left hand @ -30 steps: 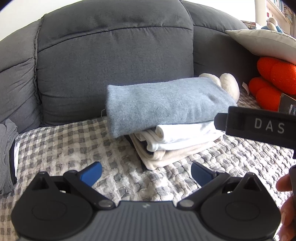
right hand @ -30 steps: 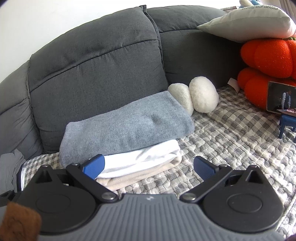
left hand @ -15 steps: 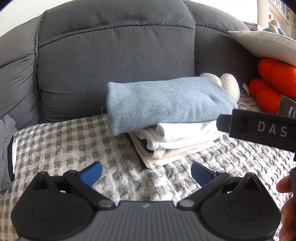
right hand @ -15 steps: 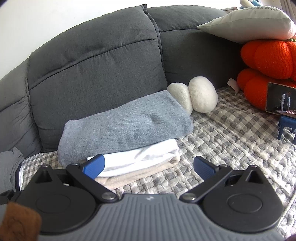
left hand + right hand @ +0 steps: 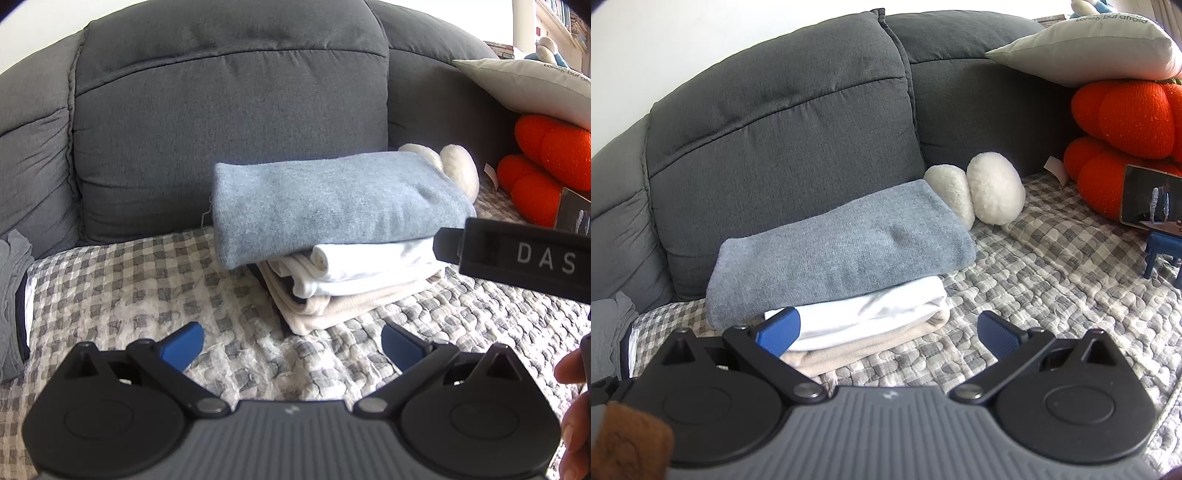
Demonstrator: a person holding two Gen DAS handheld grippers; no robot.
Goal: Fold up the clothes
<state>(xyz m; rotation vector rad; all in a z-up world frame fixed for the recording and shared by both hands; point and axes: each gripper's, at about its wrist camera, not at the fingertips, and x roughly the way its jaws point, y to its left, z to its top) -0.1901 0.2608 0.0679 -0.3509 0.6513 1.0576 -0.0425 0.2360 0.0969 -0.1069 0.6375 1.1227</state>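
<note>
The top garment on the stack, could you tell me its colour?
The top garment is a heathered blue-grey, clearest in the right wrist view.

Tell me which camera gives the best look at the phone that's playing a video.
The right wrist view: the phone stands propped on a small blue stand beside the orange plush, screen facing the camera. The left wrist view shows only a dark sliver of the phone, mostly hidden behind the right gripper's body.

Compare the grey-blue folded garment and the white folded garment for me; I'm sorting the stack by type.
The grey-blue folded garment lies on top of the stack; the white folded garment sits under it, above a beige piece. The grey-blue one looks thick and wide, overhanging the pile; the white one looks thinner and smoother, with a smaller footprint. Both are neatly folded on the checked sofa cover.
</note>
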